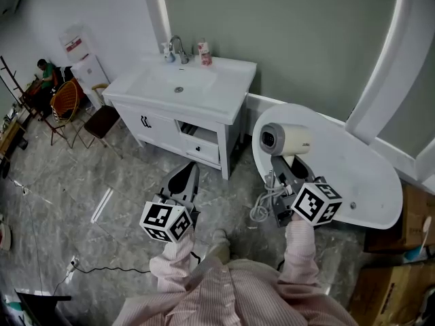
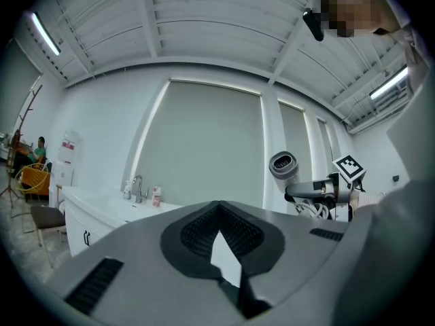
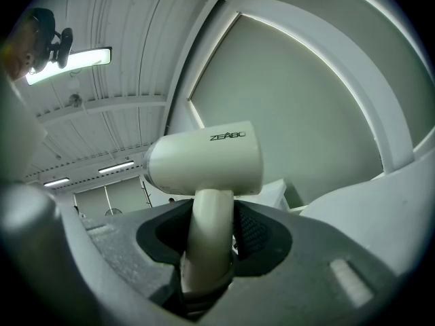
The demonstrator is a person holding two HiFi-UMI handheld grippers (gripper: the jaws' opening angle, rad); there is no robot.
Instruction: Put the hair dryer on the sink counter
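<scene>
The right gripper (image 3: pixel 211 231) pinches the handle of the hair dryer (image 3: pixel 204 158) low down, I'd guess so that the barrel rides upright and level above the jaws while the cord (image 1: pixel 262 206) dangles in loops underneath. The dryer hangs in the air over the near edge of the white oval table (image 1: pixel 360 182), off to the right of the sink counter (image 1: pixel 204 94) and not yet on it. That arm reaches forward with the gripper tipped up, while the left gripper (image 1: pixel 185 182), jaws pressed together on nothing, is held low, pointing towards the cabinet.
</scene>
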